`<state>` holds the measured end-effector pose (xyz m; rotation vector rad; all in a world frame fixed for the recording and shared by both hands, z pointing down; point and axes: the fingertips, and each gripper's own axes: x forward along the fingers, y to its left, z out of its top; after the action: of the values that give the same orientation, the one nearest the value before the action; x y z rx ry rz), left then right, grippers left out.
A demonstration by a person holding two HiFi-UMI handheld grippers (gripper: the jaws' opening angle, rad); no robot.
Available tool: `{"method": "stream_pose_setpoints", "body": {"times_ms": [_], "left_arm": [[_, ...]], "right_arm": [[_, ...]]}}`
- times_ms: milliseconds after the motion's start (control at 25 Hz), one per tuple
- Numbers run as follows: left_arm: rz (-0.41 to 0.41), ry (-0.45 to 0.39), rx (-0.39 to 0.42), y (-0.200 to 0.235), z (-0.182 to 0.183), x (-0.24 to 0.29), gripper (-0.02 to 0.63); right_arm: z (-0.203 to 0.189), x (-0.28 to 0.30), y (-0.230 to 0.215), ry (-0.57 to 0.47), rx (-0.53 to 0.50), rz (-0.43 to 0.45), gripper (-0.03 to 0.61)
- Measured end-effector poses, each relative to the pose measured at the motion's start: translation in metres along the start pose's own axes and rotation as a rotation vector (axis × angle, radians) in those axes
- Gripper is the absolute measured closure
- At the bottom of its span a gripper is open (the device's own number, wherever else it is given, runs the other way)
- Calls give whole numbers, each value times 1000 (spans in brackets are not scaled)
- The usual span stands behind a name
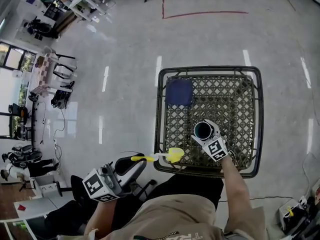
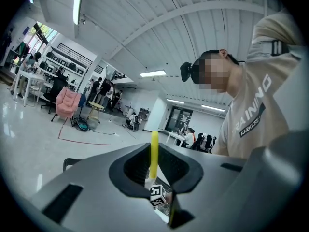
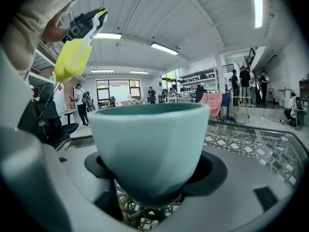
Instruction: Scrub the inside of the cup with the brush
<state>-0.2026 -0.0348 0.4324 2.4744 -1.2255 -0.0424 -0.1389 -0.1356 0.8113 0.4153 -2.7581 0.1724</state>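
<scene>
Teal cup point(image 1: 202, 130): upright, mouth up, over wicker counter point(image 1: 235, 104), front edge; resting or lifted, can't tell.
R gripper point(image 1: 207, 135): fingers closed on cup's lower wall.
L gripper point(image 1: 122, 168): fingers pinched on brush point(image 1: 172, 155) handle end; yellow head near cup, to its left, apart.
Step, judged: head not yet in cup.
Rec.: hold cup level, bring head over mouth, enter vertically, light pressure. Long handle may twist in grip.

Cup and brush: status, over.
Left gripper shut on brush handle; right gripper shut on cup. Brush head beside cup, not yet inside. Blue pad at table's far corner, apart from both.
</scene>
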Motion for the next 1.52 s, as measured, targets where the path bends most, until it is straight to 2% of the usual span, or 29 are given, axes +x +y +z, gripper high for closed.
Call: {"method": "stream_pose_setpoints", "body": {"times_ms": [200, 360, 520, 640, 760, 960, 1080, 1120, 1200, 1240, 1360, 1520], "left_arm": [[-7, -2, -5, 1, 3, 4, 557], [-3, -27, -4, 0, 4, 2, 557], [-15, -56, -9, -5, 6, 1, 557], [-21, -85, 0, -5, 12, -3, 557], [-18, -80, 28, -4, 7, -7, 557], [-27, -91, 27, -1, 1, -14, 557], [-47, -122, 24, -4, 2, -6, 557], [-54, -137, 30, -6, 4, -1, 557], [-64, -156, 55, -14, 12, 9, 557], [-69, -158, 69, -19, 16, 13, 557], [-82, -175, 95, -33, 26, 22, 557], [-84, -195, 139, -42, 40, 33, 557]], "right_arm": [[-11, -2, -1, 55, -17, 15, 179], [-21, -6, -6, 99, -39, -25, 175], [-33, -30, -3, 167, 9, -44, 166], [-41, -51, 2, 219, 84, -52, 167], [-34, -86, 16, 234, 132, -78, 167], [41, -138, 38, 124, 143, -109, 170], [95, -169, 46, 75, 95, -108, 194], [114, -179, 44, 49, 77, -123, 252], [155, -201, 37, -21, 47, -168, 412], [175, -212, 34, -59, 38, -186, 464], [228, -237, 28, -146, 57, -189, 534], [318, -256, 24, -280, 105, -94, 560]]}}
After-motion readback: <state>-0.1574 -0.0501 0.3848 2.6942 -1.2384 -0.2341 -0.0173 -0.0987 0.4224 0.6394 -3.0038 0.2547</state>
